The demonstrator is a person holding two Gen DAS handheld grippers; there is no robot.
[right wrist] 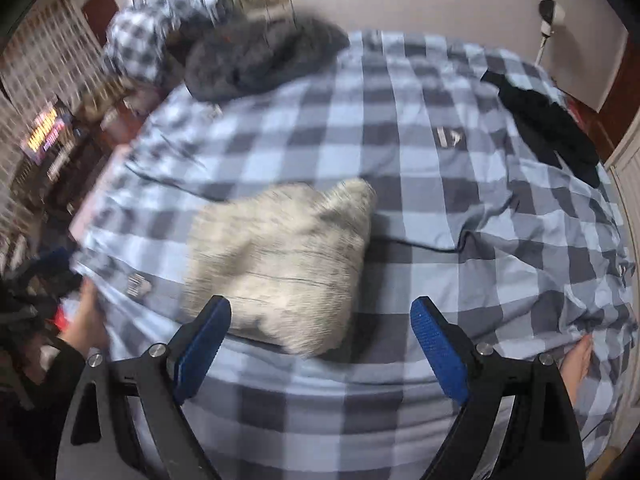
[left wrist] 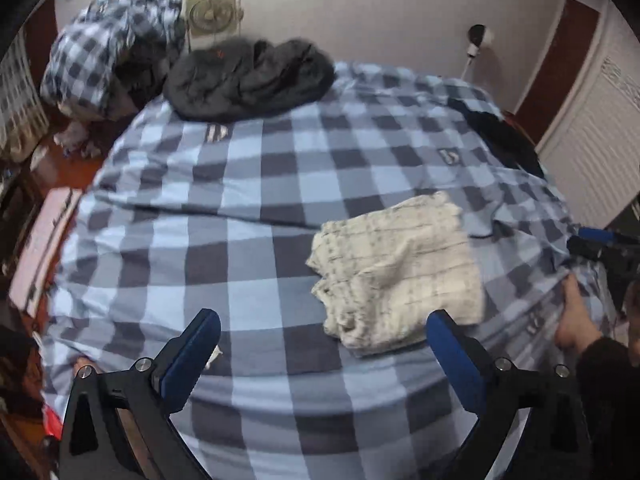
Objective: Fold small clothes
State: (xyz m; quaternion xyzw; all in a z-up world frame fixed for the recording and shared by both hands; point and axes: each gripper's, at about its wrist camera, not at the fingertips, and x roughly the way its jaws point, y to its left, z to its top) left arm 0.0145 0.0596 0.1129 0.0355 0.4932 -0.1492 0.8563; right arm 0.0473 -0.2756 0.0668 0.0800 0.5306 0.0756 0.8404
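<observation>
A cream garment with thin dark lines (left wrist: 400,272) lies folded into a rough rectangle on the blue and grey checked bed (left wrist: 240,208). My left gripper (left wrist: 324,320) hangs above the bed in front of it, open, nothing between its blue pads. In the right wrist view the same cream garment (right wrist: 280,264) shows blurred, just beyond my right gripper (right wrist: 320,308), which is also open and holds nothing. The right gripper's black body (left wrist: 608,248) shows at the right edge of the left wrist view.
A dark grey fluffy garment (left wrist: 248,76) and a crumpled checked duvet (left wrist: 108,48) lie at the bed's far left. A black garment (right wrist: 548,124) lies at the far right. A bare foot (left wrist: 572,316) rests at the bed's near edge. A white lamp (left wrist: 478,42) stands by the wall.
</observation>
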